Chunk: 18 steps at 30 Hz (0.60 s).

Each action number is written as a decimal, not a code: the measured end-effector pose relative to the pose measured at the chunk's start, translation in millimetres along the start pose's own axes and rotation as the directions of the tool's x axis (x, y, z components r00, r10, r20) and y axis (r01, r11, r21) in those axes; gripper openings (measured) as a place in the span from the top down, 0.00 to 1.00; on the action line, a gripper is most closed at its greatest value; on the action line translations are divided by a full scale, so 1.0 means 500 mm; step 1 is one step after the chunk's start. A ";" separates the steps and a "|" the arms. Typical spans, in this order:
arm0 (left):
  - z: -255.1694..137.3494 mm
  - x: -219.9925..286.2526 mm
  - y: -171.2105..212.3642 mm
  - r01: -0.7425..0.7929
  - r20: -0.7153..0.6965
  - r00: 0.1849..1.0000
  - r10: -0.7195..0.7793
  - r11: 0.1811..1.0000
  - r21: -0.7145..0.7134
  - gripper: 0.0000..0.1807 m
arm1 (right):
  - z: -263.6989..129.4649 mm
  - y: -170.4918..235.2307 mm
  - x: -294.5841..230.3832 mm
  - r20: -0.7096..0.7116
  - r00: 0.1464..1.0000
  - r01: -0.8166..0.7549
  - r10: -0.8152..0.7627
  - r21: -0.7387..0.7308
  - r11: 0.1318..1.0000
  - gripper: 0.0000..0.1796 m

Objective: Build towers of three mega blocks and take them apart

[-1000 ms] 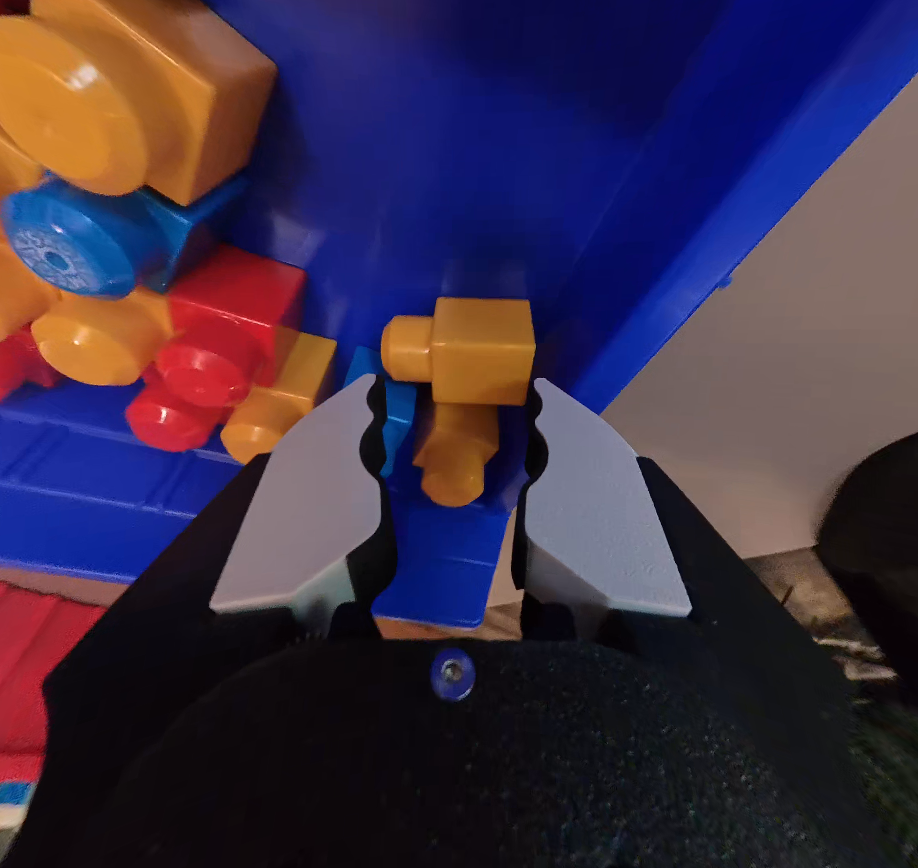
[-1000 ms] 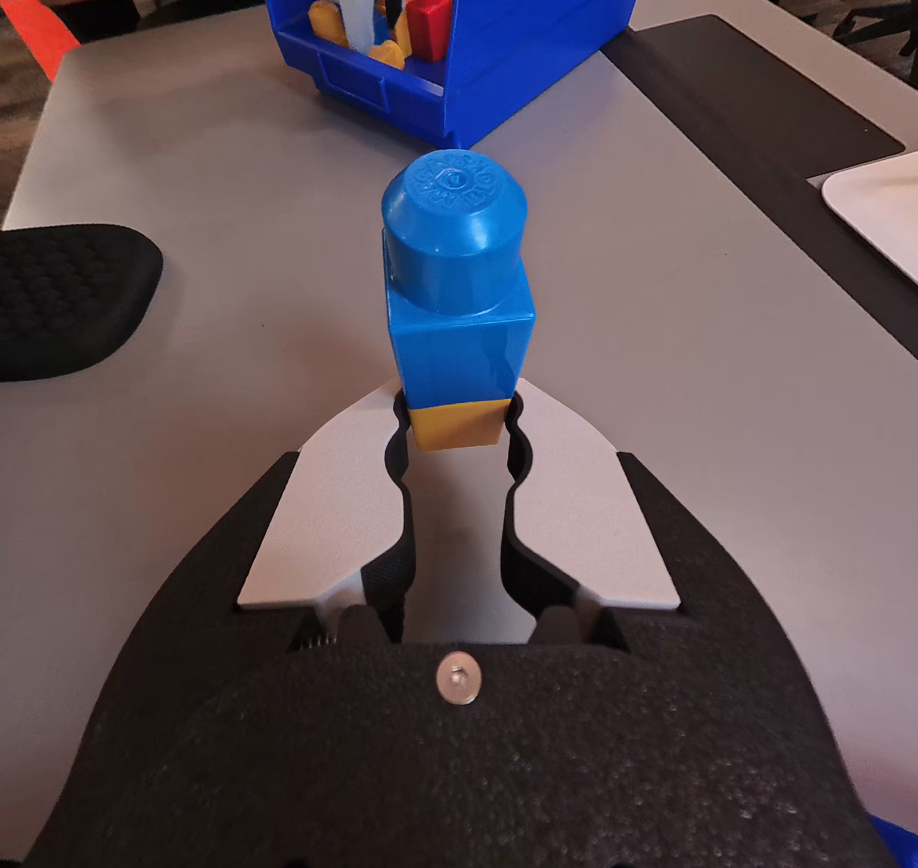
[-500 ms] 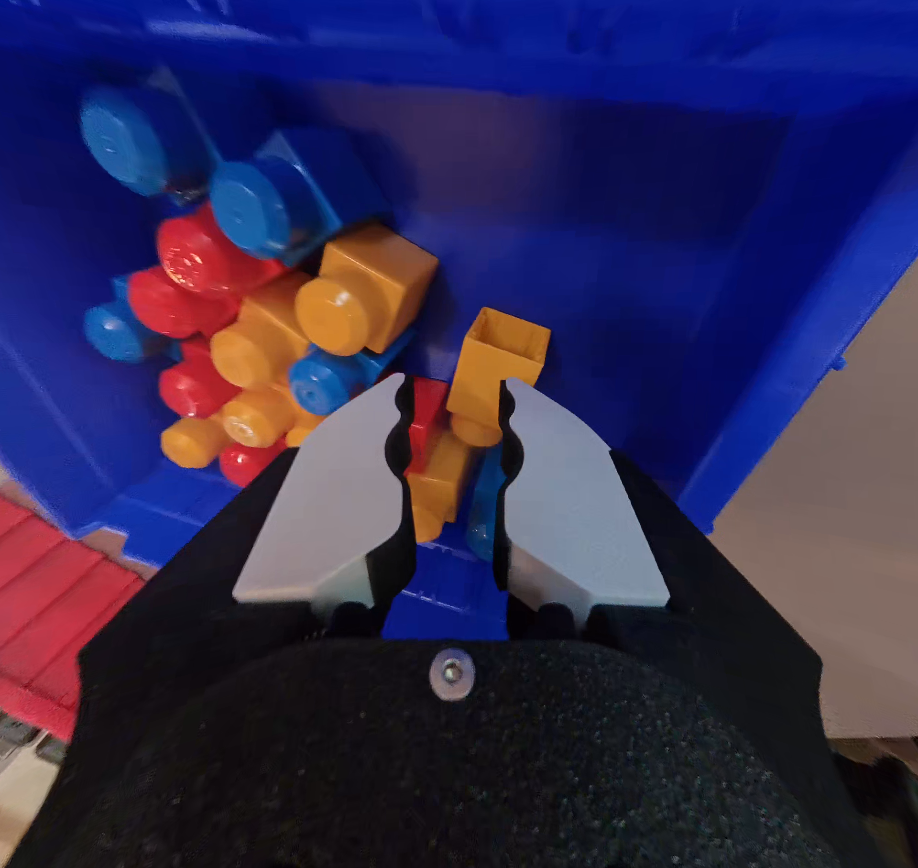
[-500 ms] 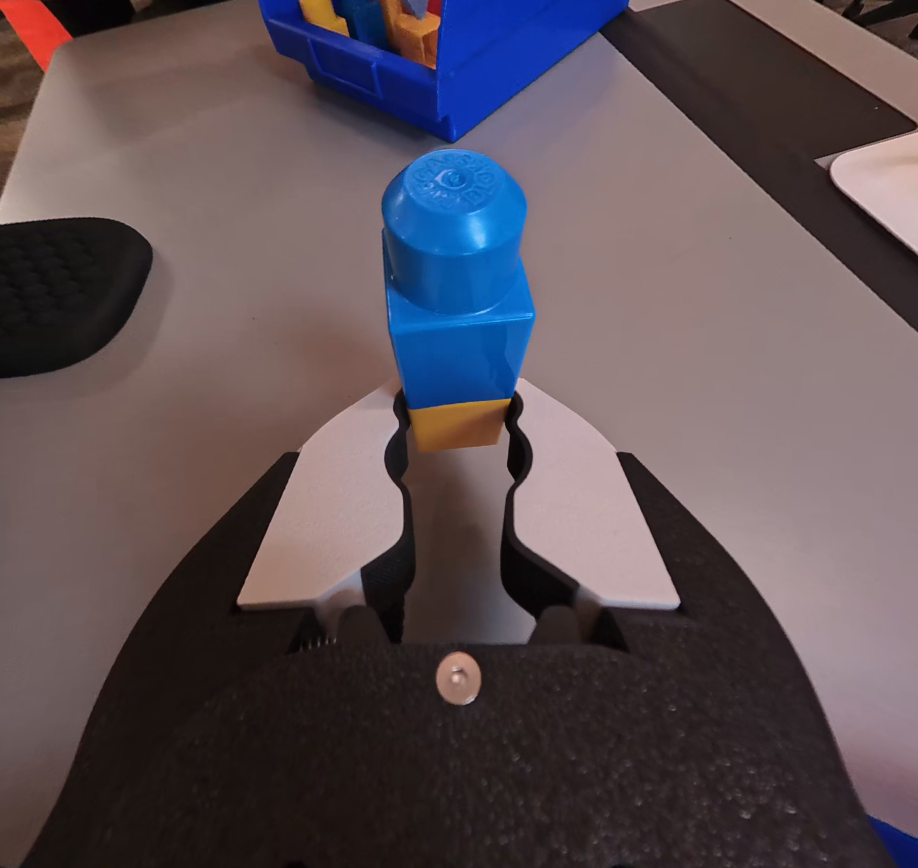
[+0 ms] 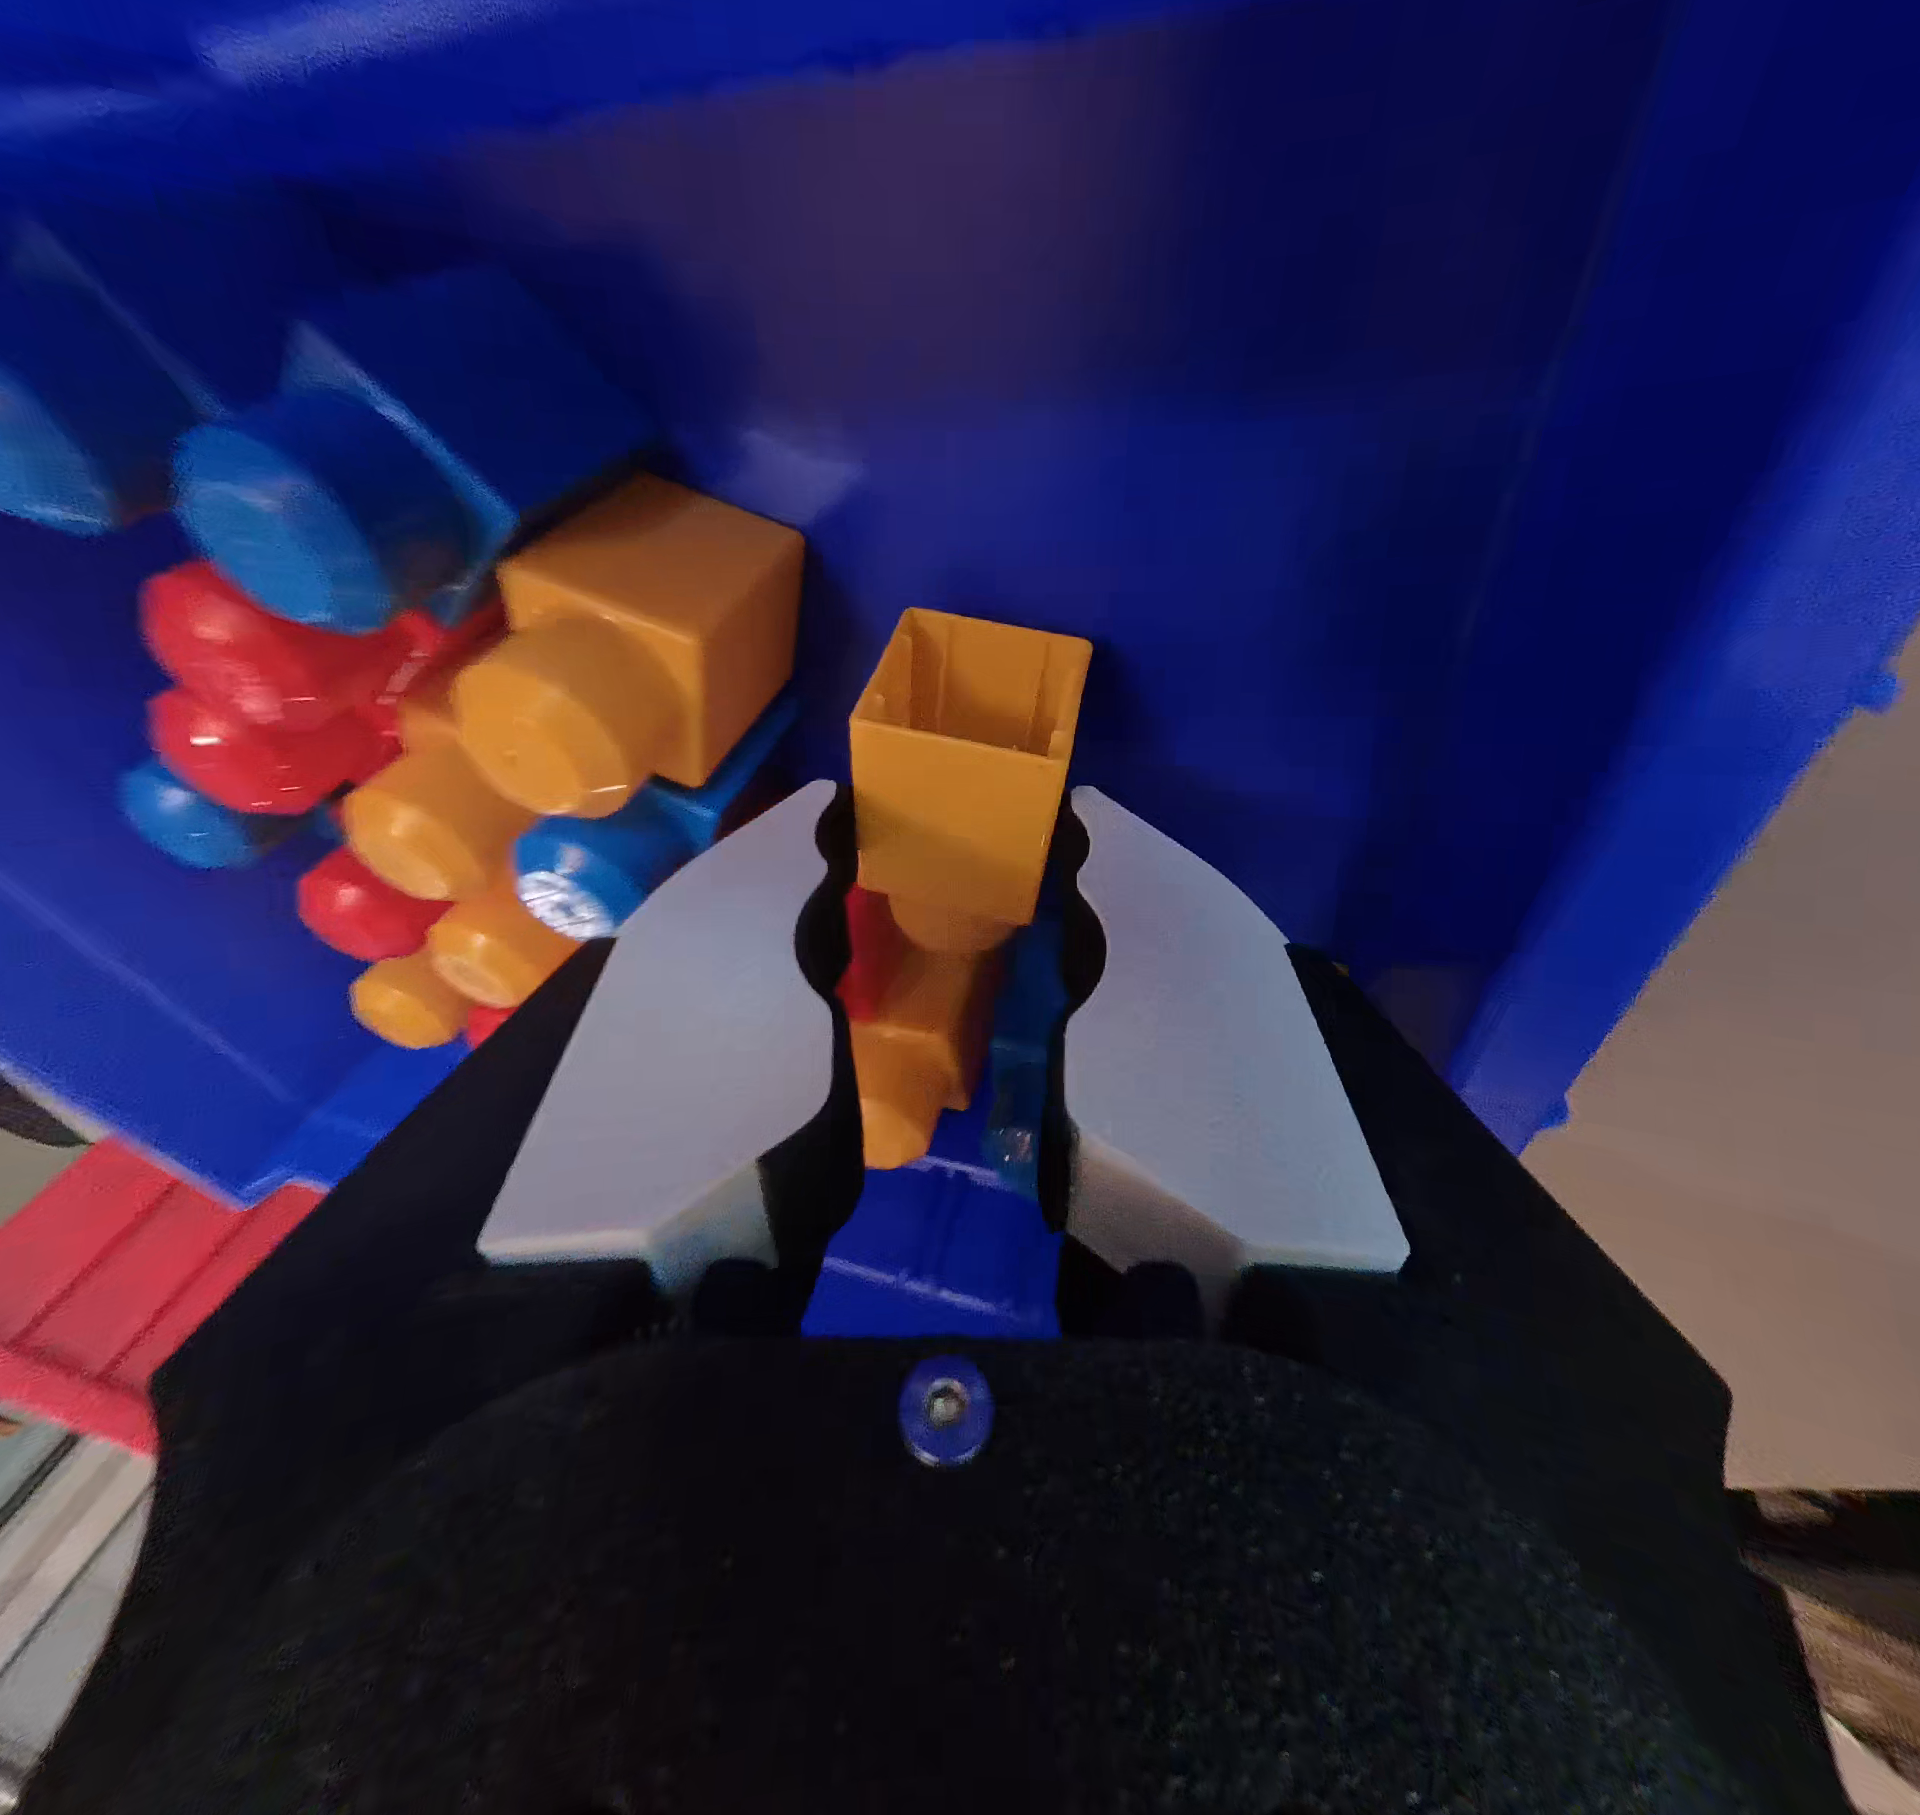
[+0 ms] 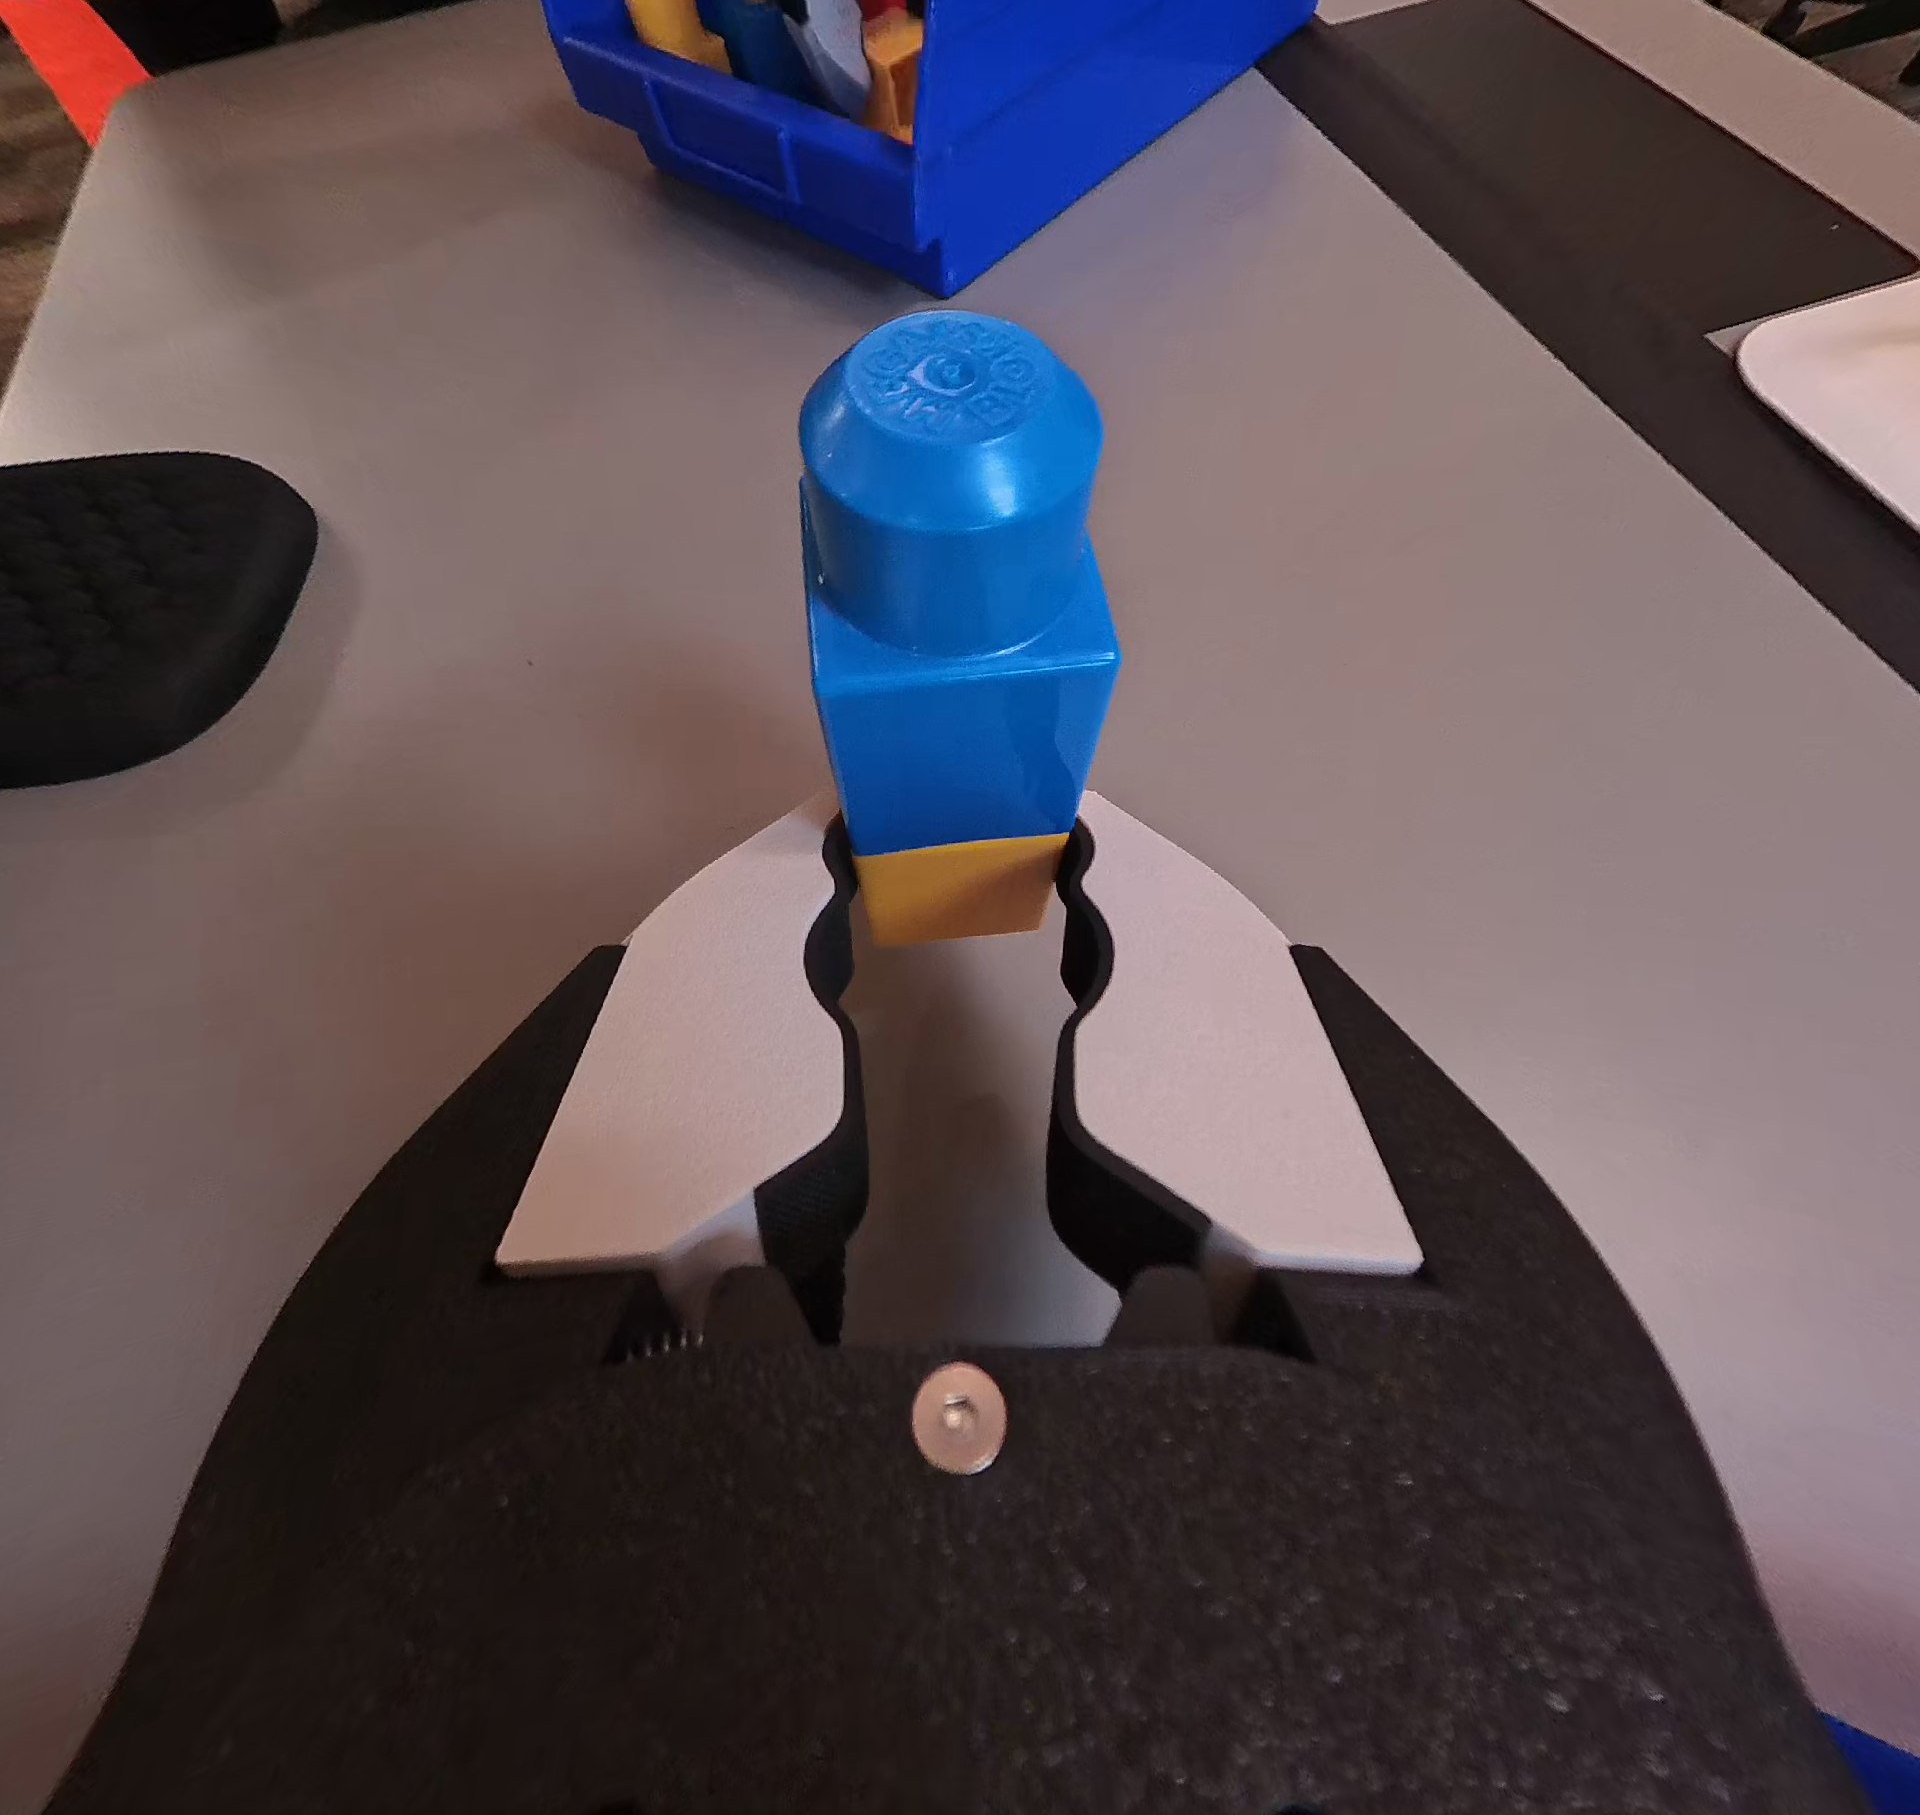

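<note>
While our right gripper (image 6: pixel 956 892) clamps the yellow base block (image 6: pixel 956 895) under the blue block (image 6: pixel 961 622) on the table (image 6: pixel 416 415), our left gripper (image 5: pixel 951 830) pinches an orange block (image 5: pixel 961 789) inside the bin (image 5: pixel 1247 415). Judged light, rigid and slick; grip flat sidewalls.

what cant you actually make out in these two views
- Right wrist view: the yellow block in the right gripper is mostly hidden under the blue block.
- Right wrist view: blocks in the blue bin are cut off by the top edge and its wall.
- Left wrist view: the pile at left is motion-blurred.
- Left wrist view: the stud of the orange block sits behind the left gripper.
</note>
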<state>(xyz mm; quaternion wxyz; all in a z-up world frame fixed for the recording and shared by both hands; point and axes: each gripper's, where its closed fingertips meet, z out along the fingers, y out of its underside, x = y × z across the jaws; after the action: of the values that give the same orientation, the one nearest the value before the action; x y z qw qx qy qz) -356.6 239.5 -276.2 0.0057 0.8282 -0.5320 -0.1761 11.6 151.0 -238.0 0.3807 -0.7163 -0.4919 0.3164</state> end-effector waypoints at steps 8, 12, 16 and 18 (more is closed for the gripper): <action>-0.219 0.096 -0.134 -0.203 0.123 0.976 0.178 0.952 0.230 0.80 | 0.016 0.007 0.000 -0.004 1.000 0.009 -0.009 -0.039 0.999 0.79; -0.242 0.277 -0.253 -0.358 0.032 0.928 0.371 0.863 0.357 0.81 | 0.014 0.005 -0.005 -0.021 0.999 0.026 -0.027 -0.047 0.999 0.79; -0.198 0.383 -0.339 -0.462 0.042 0.874 0.484 0.802 0.378 0.81 | 0.001 0.014 0.011 -0.054 0.998 0.019 -0.023 -0.057 0.998 0.79; -0.188 0.420 -0.371 -0.447 0.011 0.871 0.491 0.782 0.435 0.81 | -0.004 0.020 0.019 -0.059 0.998 0.008 -0.012 -0.058 0.998 0.79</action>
<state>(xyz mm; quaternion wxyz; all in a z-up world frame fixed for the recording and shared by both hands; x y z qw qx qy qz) -87.5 117.6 -284.7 -0.1034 0.6584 -0.7455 -0.0063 20.5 157.1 -246.2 0.3759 -0.7335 -0.4929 0.2788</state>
